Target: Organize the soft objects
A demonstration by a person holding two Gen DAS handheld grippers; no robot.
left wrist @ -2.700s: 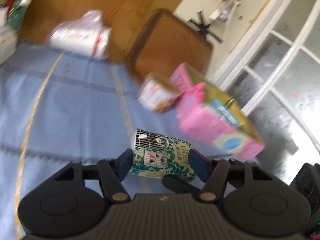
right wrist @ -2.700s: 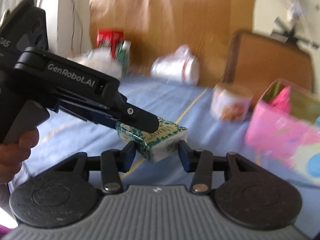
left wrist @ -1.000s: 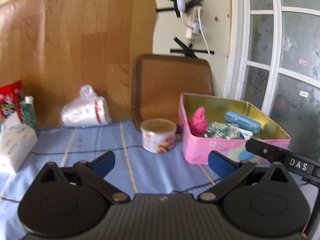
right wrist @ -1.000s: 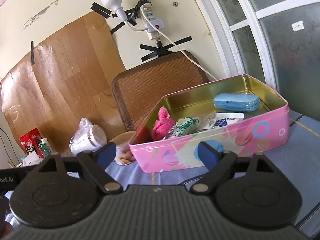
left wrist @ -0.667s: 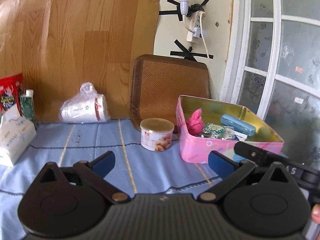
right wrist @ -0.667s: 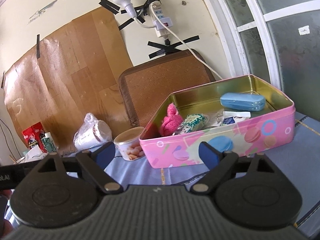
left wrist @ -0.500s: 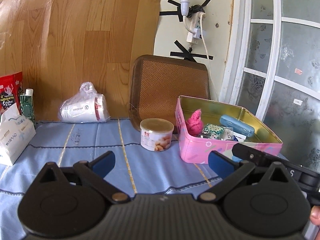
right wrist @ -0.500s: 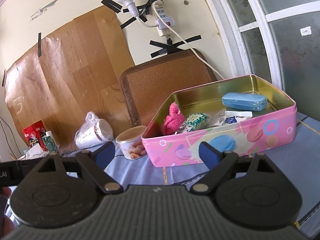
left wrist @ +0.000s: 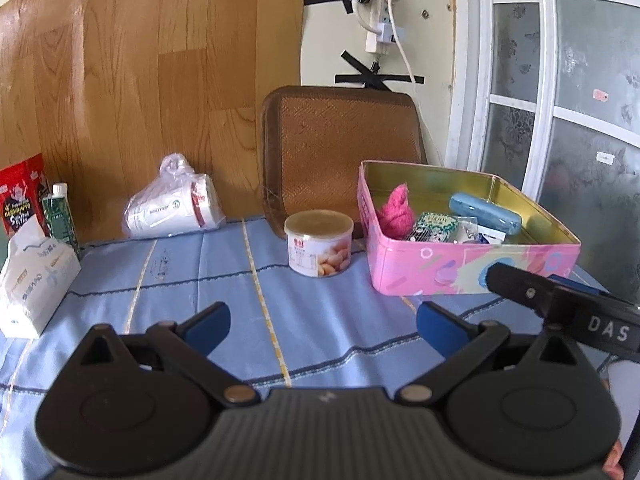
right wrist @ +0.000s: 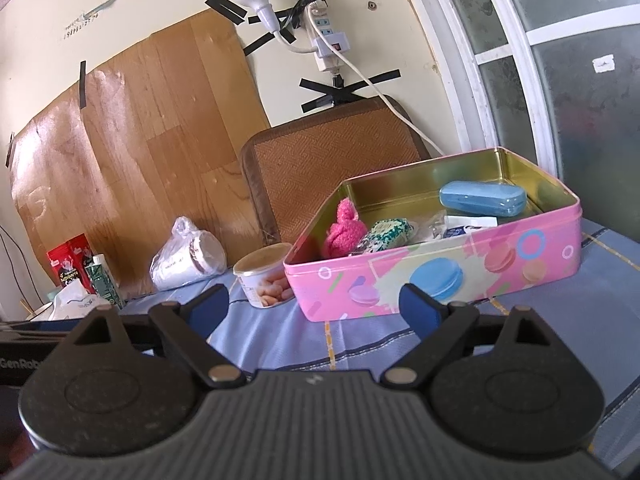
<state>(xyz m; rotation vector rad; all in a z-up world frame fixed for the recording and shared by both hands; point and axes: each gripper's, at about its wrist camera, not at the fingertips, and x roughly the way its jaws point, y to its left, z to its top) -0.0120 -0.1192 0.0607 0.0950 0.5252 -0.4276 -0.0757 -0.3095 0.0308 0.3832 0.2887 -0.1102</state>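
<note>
A pink tin box [left wrist: 472, 266] [right wrist: 436, 272] stands on the blue tablecloth at the right. Inside it lie a pink fuzzy sock bundle [left wrist: 396, 216] [right wrist: 344, 230], a green-and-white tissue pack [left wrist: 436, 226] [right wrist: 390, 232], a blue case [left wrist: 484, 214] [right wrist: 482, 198] and some small packets. My left gripper [left wrist: 322, 320] is open and empty, held back over the cloth well short of the box. My right gripper [right wrist: 314, 304] is also open and empty, just in front of the box's near wall; its body shows at the right of the left wrist view.
A tin of nuts [left wrist: 319, 242] [right wrist: 266, 280] stands left of the box. A bagged stack of paper cups [left wrist: 176, 208] [right wrist: 188, 264] lies by the wooden wall. A white tissue pack [left wrist: 34, 280], a green bottle [left wrist: 60, 216] and a red packet [left wrist: 20, 204] sit far left. A brown woven cushion [left wrist: 340, 148] leans behind.
Earlier the left gripper held the green-and-white tissue pack; that pack now lies in the pink box. Both grippers stand open, pulled back, with little motion over the last second.
</note>
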